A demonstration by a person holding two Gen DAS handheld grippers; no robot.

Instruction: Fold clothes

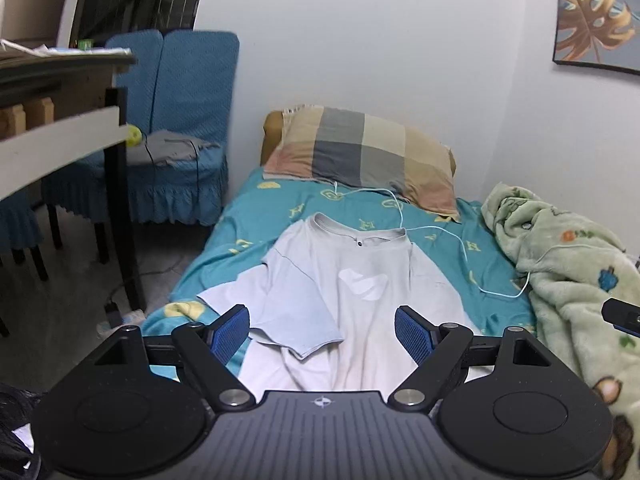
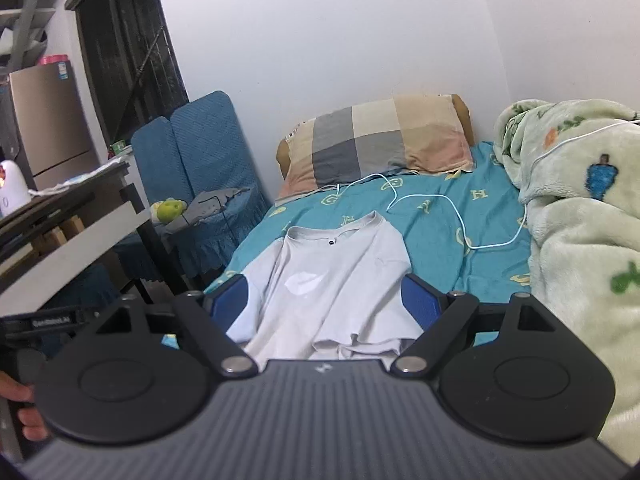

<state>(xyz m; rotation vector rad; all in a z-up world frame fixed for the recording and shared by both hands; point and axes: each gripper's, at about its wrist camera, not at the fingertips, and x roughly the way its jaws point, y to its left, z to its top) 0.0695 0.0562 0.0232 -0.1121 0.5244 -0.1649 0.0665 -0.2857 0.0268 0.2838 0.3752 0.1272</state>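
A pale grey T-shirt (image 1: 352,280) lies face up on the teal bed sheet (image 1: 256,216), collar toward the pillow, its left sleeve folded in over the body. My left gripper (image 1: 322,330) hovers above the shirt's lower half, open, with nothing between its blue pads. In the right wrist view the same T-shirt (image 2: 340,280) lies ahead, and my right gripper (image 2: 326,300) stands open above it, holding nothing. A tip of the right gripper (image 1: 622,316) shows at the right edge of the left wrist view.
A checked pillow (image 1: 360,152) lies at the bed's head. A white cable (image 1: 448,236) runs across the sheet just above the shirt. A green fleece blanket (image 1: 568,264) is heaped on the right. A desk (image 1: 60,120) and blue-covered chairs (image 1: 180,120) stand on the left.
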